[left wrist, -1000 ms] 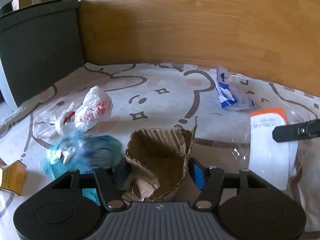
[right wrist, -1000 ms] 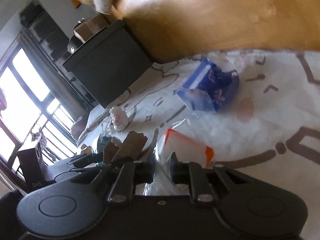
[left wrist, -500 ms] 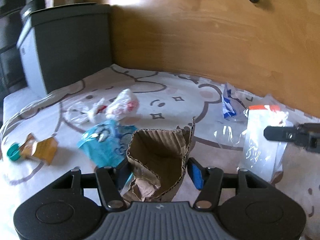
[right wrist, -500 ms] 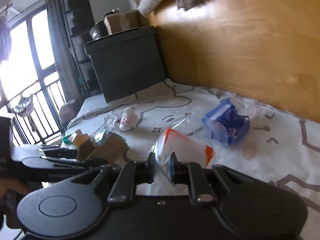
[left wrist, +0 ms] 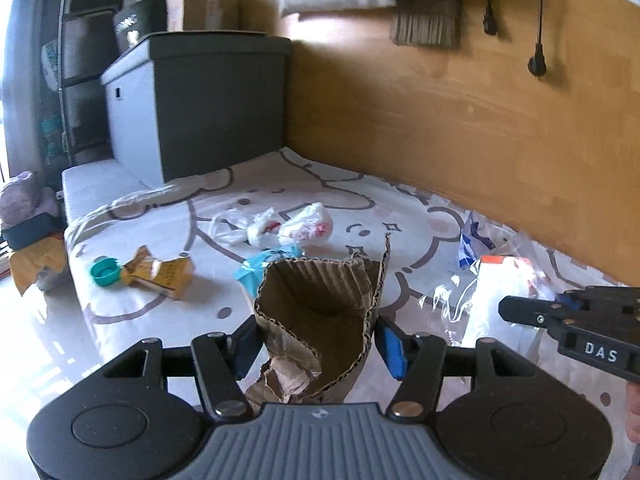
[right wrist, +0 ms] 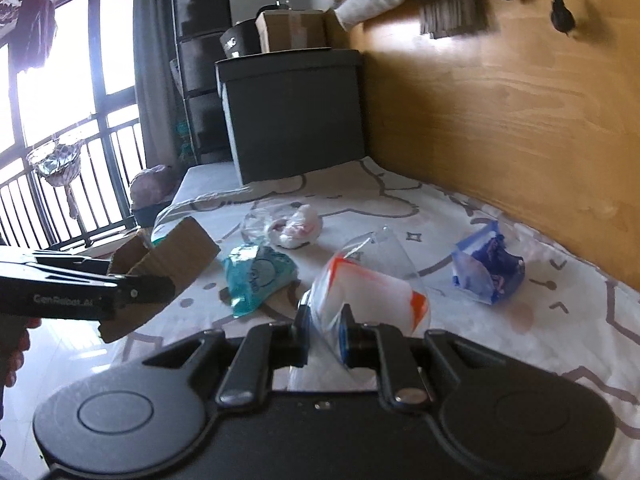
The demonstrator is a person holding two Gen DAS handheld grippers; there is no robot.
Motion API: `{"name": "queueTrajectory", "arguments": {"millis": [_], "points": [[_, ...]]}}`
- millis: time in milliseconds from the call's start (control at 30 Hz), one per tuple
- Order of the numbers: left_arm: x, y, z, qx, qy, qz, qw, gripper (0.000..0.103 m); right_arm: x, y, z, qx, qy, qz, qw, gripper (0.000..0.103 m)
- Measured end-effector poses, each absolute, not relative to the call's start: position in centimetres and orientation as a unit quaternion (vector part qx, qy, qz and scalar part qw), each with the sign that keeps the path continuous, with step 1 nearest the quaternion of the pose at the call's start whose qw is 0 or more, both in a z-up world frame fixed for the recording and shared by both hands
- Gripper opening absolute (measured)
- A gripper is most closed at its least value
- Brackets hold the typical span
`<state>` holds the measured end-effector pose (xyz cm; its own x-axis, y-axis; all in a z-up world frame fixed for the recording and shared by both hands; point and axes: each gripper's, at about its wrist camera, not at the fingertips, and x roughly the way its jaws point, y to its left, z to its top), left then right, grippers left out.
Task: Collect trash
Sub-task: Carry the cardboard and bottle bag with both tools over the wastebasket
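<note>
Both grippers: black plastic, silver screws, blue pads on fingers (left wrist: 390,346); ribbed grey base, "DAS" lettering.

Both wrist cameras look forward along their fingers, close above the bed (left wrist: 168,312) (each glimpsing the other hand-held gripper), facing the wooden wall (right wrist: 520,100) and sharing the dark storage box (left wrist: 208,100) and scattered litter.

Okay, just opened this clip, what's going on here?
A person is clearing litter off a bed with a claw in each hand. The left claw grips a crumpled piece of cardboard; the right claw pinches a clear plastic bag with orange trim. Both pieces are lifted above the bedsheet. On it lie a teal wrapper, a white bag, a blue packet, a yellow carton and a green cap.
</note>
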<state>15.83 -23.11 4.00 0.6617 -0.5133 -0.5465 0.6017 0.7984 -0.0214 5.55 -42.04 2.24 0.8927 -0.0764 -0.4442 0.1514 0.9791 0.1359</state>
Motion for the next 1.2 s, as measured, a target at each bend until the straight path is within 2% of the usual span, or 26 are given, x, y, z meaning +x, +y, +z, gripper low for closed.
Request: {"name": "queueTrajectory", "arguments": {"millis": [367,833,1200], "points": [[13.6,-17.5,6.2,0.045,0.264,-0.268,0.926,0.061,6.0,-37.7,5.3,0.054,0.228,-0.043,0.971,0.015],[11.9,-6.9,7.7,-0.005,0.253,-0.200,0.947,0.061,8.4,-27.5,7.2,0.014,0.243,0.016,0.970,0.015],[12.0,2.1,6.2,-0.033,0.272,-0.127,0.953,0.061,11.5,-19.6,6.3,-0.005,0.269,0.070,0.961,0.015]]}}
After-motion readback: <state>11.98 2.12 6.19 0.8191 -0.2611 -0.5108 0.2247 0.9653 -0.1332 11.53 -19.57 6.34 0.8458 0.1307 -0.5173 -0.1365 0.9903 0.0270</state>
